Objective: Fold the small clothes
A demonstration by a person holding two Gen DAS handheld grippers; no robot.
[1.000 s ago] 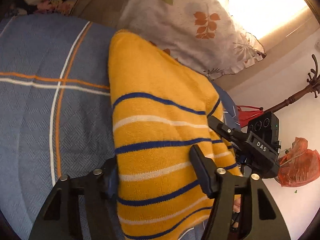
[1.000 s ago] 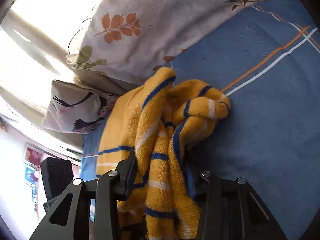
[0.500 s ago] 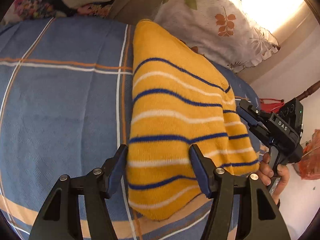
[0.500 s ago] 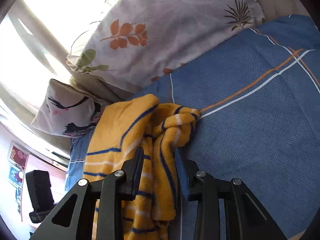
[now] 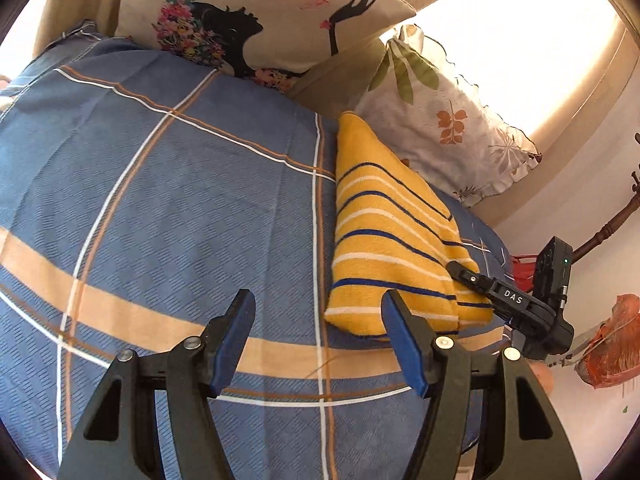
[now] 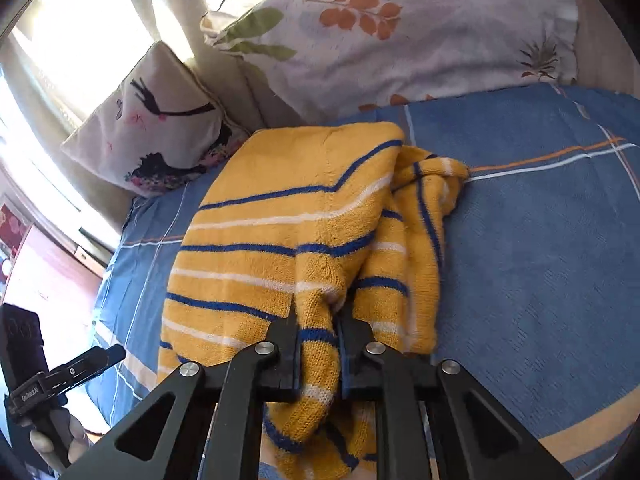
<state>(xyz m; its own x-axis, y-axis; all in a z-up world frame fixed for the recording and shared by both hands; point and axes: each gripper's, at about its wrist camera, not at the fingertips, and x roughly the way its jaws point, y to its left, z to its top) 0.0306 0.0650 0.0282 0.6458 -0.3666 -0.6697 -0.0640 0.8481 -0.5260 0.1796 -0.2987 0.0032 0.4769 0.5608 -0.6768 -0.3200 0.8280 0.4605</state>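
A yellow knit sweater (image 5: 384,240) with blue and white stripes lies folded on the blue plaid bedsheet (image 5: 180,208). In the left wrist view my left gripper (image 5: 316,336) is open and empty, drawn back from the sweater's near edge. The right gripper (image 5: 464,272) shows there at the sweater's right edge. In the right wrist view my right gripper (image 6: 316,344) is shut on a bunched fold of the sweater (image 6: 280,224) at its near edge. A crumpled sleeve (image 6: 432,184) lies to the right. The left gripper (image 6: 96,360) shows at the lower left.
A leaf-print pillow (image 5: 448,120) and a pillow with a black silhouette print (image 5: 256,12) lean at the head of the bed. A wooden coat stand (image 5: 600,232) and an orange plastic bag (image 5: 608,344) are off the bed's right side.
My left gripper has let go of the sweater and pulled back from it, jaws wide. The sweater has come down flat on the sheet. My right gripper has closed on its near edge.
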